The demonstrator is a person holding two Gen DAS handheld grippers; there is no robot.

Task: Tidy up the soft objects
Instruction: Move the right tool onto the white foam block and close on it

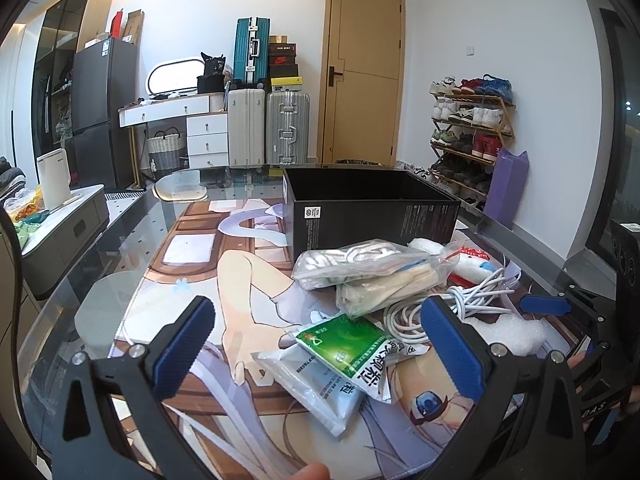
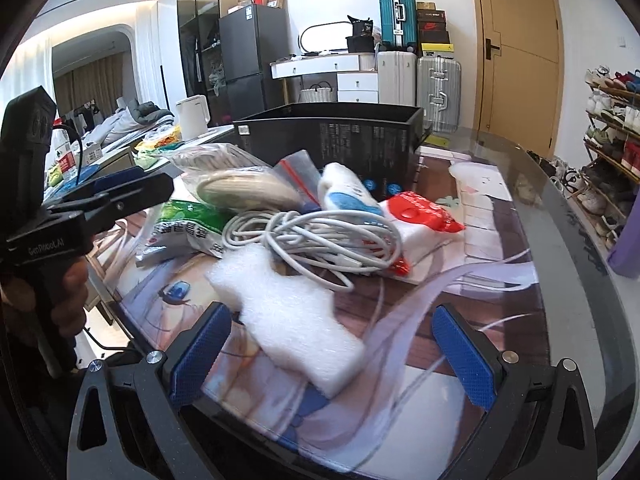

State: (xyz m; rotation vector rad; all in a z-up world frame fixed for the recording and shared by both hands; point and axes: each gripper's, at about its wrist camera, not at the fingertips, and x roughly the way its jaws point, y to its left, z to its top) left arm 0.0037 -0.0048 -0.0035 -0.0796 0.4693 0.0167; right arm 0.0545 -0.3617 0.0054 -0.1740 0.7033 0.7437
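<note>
Tangling looked the likeliest trouble. The white cable (image 2: 316,240) lay in loose coils over the red-and-white packet (image 2: 420,216) and against the foam block (image 2: 288,312), so lifting any one of them might have dragged a loop, and with it a neighbour, off the table (image 2: 568,216).

The right hand-held gripper (image 2: 332,356) was released, jaws spread wide with nothing between them, and the foam block lay just ahead, its near end reaching in between the blue pads (image 2: 200,356). Foam that light could have crushed or sprung sideways under an off-centre pinch.

The left hand-held gripper (image 1: 320,348) also stood spread and unloaded. Just ahead of it, between the jaws, lay the green-printed pouch (image 1: 352,348) overlapping a clear flat packet (image 1: 312,384); beyond them sat the zip bags (image 1: 368,276) of pale soft goods, piled on one another. Slick film probably offered poor purchase, so a pouch might have slid out mid-carry, or two overlapping packets might have come up together and one dropped.

The open black box (image 1: 372,216) stood farther ahead, behind the pile, seemingly the place for everything. Its near wall rose above the heap, so a low carry could have struck the rim and pushed the box back. The two hand-held grippers worked close side by side and might have collided over the same pile.
</note>
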